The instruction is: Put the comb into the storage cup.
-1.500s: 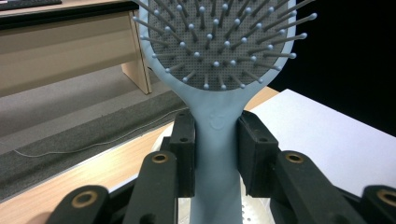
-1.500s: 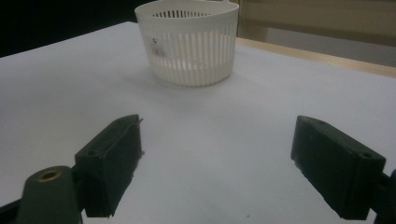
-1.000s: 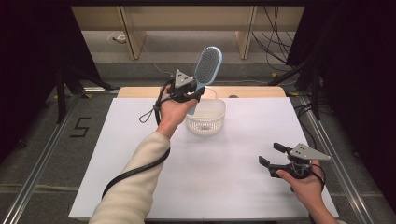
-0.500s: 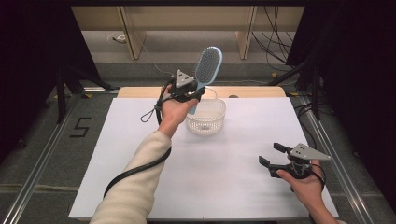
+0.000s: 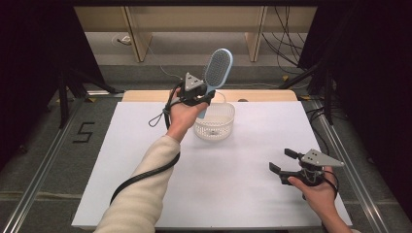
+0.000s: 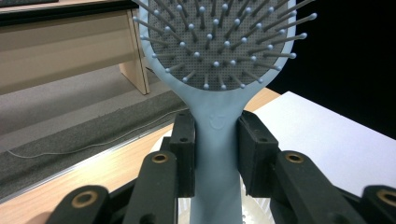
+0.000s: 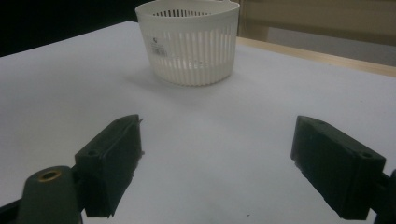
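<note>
A light blue hairbrush [image 5: 217,69] stands upright with its bristled head up, and my left gripper [image 5: 200,99] is shut on its handle [image 6: 215,154]. It is held just above the left rim of a white slotted basket [image 5: 214,122] at the back middle of the table. The basket [image 7: 190,41] stands upright in the right gripper view, well ahead of the jaws. My right gripper [image 5: 283,161] rests low near the table's front right, open, with nothing between its jaws. In its own view the right gripper [image 7: 217,163] frames bare white table.
The white table top [image 5: 145,170] has a wooden strip [image 5: 262,95] along its far edge. Metal rails run along both sides on the floor. Wooden furniture legs and cables stand beyond the table.
The left gripper and the hairbrush have shifted slightly over the basket's left rim. The right gripper has stayed where it was.
</note>
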`<state>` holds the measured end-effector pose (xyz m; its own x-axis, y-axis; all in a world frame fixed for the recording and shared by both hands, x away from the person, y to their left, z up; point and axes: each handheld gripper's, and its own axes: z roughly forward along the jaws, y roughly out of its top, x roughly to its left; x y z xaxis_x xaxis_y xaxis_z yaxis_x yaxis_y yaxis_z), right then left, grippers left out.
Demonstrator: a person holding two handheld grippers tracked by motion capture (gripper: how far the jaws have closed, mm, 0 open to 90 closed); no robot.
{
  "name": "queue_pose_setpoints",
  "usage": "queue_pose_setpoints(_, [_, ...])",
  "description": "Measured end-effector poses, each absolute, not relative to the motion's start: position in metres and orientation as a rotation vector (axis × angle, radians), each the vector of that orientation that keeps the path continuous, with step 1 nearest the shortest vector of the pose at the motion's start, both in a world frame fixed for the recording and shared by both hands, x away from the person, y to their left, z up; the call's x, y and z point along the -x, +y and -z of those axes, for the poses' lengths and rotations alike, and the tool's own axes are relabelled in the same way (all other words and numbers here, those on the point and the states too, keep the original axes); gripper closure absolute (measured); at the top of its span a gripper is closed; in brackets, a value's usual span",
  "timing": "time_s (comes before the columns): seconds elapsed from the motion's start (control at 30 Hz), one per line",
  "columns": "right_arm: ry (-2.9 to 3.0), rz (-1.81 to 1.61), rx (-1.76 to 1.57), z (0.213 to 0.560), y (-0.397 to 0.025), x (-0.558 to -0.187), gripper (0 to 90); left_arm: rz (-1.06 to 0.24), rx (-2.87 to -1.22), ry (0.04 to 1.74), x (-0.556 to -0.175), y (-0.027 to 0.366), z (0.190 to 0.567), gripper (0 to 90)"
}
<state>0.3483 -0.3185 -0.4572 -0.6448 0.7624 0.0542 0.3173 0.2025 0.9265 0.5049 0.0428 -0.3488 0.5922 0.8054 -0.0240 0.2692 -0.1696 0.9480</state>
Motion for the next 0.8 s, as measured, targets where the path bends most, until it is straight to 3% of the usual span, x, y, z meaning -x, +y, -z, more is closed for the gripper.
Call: queue_pose_setpoints(0.8, [2.064,-1.436,-1.003,0.4573,-0.3186,-0.3484,17.2,-0.612,-1.716,0.889,-0.5122,0.0371,0.3558,69.6])
